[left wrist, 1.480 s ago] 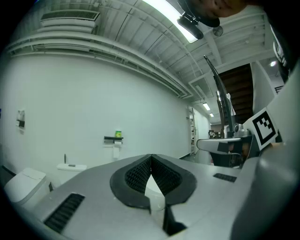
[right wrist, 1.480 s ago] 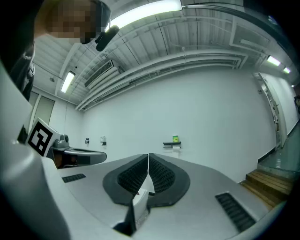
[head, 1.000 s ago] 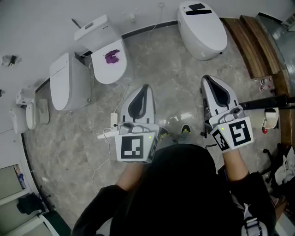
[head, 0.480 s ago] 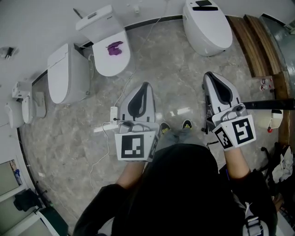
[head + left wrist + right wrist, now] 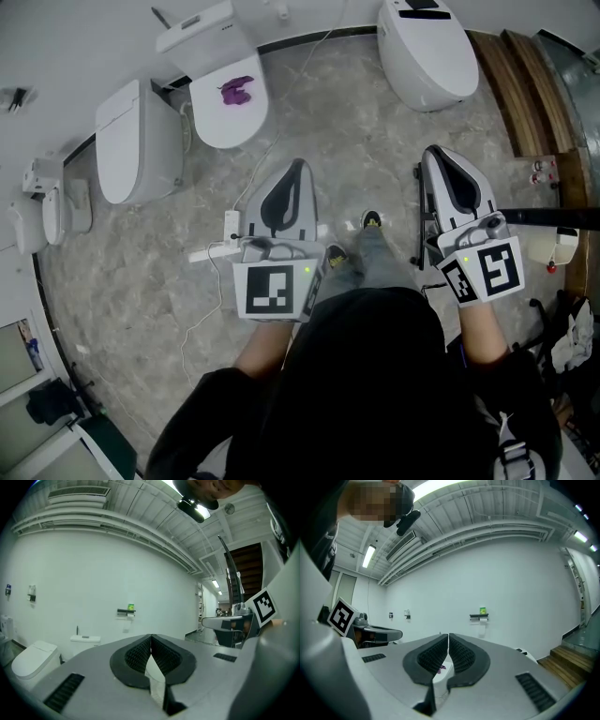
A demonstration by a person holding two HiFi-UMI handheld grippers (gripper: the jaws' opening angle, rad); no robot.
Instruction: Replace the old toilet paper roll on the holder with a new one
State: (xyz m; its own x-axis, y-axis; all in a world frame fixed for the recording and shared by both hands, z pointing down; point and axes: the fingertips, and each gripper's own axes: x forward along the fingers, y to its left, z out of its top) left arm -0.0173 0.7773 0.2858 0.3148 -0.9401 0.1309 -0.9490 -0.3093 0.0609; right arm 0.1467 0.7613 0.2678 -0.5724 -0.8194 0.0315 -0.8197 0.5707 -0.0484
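Showing wall holder [image 5: 479,617] tiny, detail unclear; left gripper [image 5: 151,638], right gripper [image 5: 448,637] fingers clenched, empty.

Open floor [image 5: 356,122] runs ahead to the wall. Three toilets [image 5: 225,98] stand along it, the holder [image 5: 479,617] above between two. A power strip [image 5: 211,251] lies underfoot, with wooden steps [image 5: 511,84] at right.

Head view: from above the person, steeply down onto toilets [image 5: 228,103] and floor [image 5: 356,131]. Both gripper views: level, facing the wall-mounted toilet paper holder [image 5: 126,613] from well apart, sharing it.
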